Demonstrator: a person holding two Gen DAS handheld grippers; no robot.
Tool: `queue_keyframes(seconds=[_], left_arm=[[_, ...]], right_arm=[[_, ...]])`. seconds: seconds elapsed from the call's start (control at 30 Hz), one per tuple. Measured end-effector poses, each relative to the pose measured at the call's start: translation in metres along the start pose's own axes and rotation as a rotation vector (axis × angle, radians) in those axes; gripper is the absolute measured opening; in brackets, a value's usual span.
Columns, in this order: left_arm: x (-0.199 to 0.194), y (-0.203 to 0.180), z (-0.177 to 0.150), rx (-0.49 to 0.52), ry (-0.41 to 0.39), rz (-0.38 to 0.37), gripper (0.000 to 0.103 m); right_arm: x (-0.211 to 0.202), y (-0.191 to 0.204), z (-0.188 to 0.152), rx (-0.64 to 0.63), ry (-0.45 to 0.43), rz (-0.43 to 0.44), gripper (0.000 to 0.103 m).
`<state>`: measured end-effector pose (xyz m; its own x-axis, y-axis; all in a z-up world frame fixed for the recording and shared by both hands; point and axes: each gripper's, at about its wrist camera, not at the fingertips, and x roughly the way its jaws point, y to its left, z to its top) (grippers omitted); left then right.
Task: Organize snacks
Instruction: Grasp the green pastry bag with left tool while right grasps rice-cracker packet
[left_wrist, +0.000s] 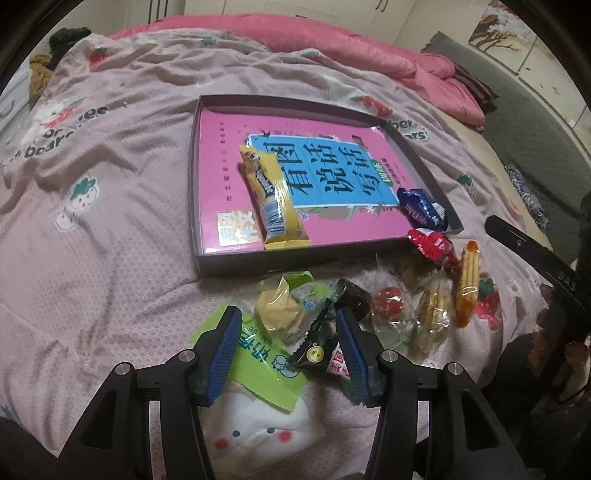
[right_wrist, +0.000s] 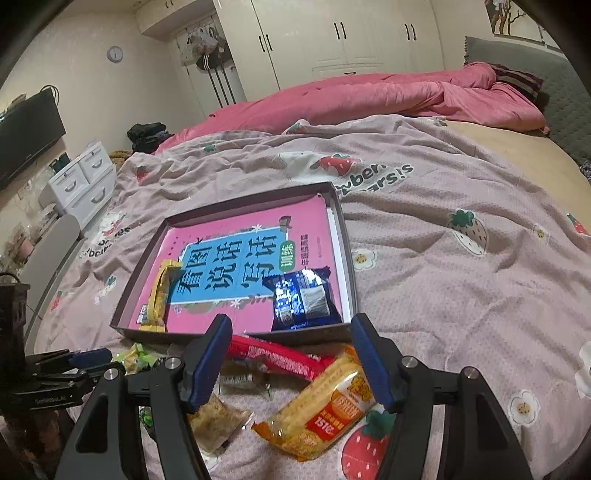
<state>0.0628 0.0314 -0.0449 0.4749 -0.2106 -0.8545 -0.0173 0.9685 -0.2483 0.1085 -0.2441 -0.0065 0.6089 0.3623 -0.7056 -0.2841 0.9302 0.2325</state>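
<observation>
A shallow dark tray (left_wrist: 195, 184) (right_wrist: 140, 288) lies on the bed with a pink book (left_wrist: 332, 229) inside it. A yellow snack bar (left_wrist: 275, 199) (right_wrist: 159, 299) and a blue packet (left_wrist: 421, 206) (right_wrist: 303, 299) rest in the tray. Loose snacks lie in front of it. My left gripper (left_wrist: 286, 325) is open above a black packet (left_wrist: 317, 343), a pale wrapped cake (left_wrist: 277, 314) and a green packet (left_wrist: 266, 362). My right gripper (right_wrist: 291, 325) is open over a red packet (right_wrist: 273, 354) and an orange cracker packet (right_wrist: 325, 406). Neither holds anything.
A strawberry-print blanket (left_wrist: 110, 221) covers the bed, with a pink duvet (right_wrist: 369, 96) bunched at the far side. A grey headboard (right_wrist: 554, 92) stands at the right. White drawers (right_wrist: 81, 181), a screen (right_wrist: 26, 136) and wardrobes (right_wrist: 332, 37) line the walls.
</observation>
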Motion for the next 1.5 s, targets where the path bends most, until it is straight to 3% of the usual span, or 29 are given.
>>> queue_keyframes(seconds=[0.3, 0.67, 0.93, 1.2, 1.37, 1.43, 1.5], left_arm=[[0.014, 0.008, 0.001, -0.019, 0.027, 0.025, 0.055], [0.026, 0.007, 0.001, 0.001, 0.030, 0.044, 0.055], [0.035, 0.001, 0.000, 0.012, 0.034, 0.043, 0.055], [0.045, -0.005, 0.003, 0.029, 0.038, 0.047, 0.054], [0.047, -0.010, 0.005, 0.050, 0.038, 0.062, 0.045], [0.047, -0.009, 0.005, 0.051, 0.039, 0.072, 0.035], [0.046, -0.007, 0.006, 0.050, 0.042, 0.069, 0.034]], right_arm=[[-0.001, -0.005, -0.013, 0.034, 0.051, -0.028, 0.066], [0.016, -0.024, -0.031, 0.137, 0.174, -0.074, 0.066], [0.036, -0.035, -0.041, 0.225, 0.234, -0.041, 0.066], [0.046, -0.029, -0.039, 0.200, 0.220, -0.015, 0.052], [0.044, -0.030, -0.037, 0.202, 0.201, 0.001, 0.047], [0.043, -0.031, -0.036, 0.205, 0.198, 0.003, 0.046], [0.041, -0.032, -0.035, 0.203, 0.187, -0.001, 0.045]])
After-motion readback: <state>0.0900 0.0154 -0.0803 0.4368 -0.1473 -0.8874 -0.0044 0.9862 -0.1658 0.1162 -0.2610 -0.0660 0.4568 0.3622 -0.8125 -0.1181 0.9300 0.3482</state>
